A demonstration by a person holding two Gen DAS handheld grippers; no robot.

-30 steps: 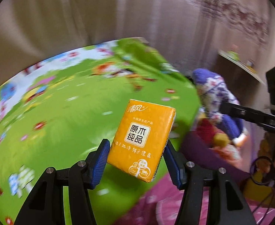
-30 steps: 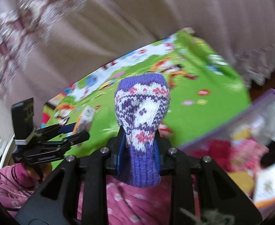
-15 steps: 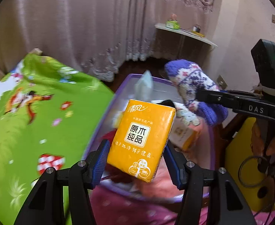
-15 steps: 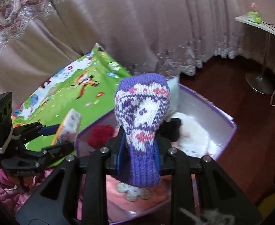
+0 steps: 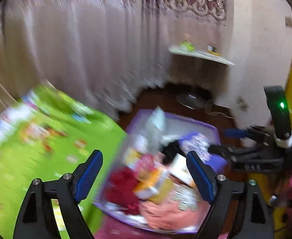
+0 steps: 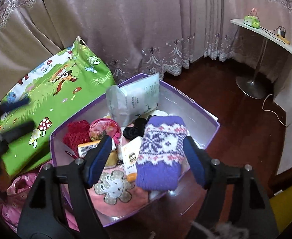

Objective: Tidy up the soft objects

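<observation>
Dark wooden floor (image 6: pixel 235 119) under purple-rimmed box (image 6: pixel 215 131), curtains (image 6: pixel 126 29) behind.

Both wrist views look steeply down, close above the same purple-rimmed box (image 6: pixel 215 133).

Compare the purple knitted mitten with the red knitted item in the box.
The purple knitted mitten is patterned in white and pink; the red knitted item is plain. The mitten lies between the open right gripper fingers, on top; the red item sits against the box wall. Both are soft knits inside the box.
</observation>
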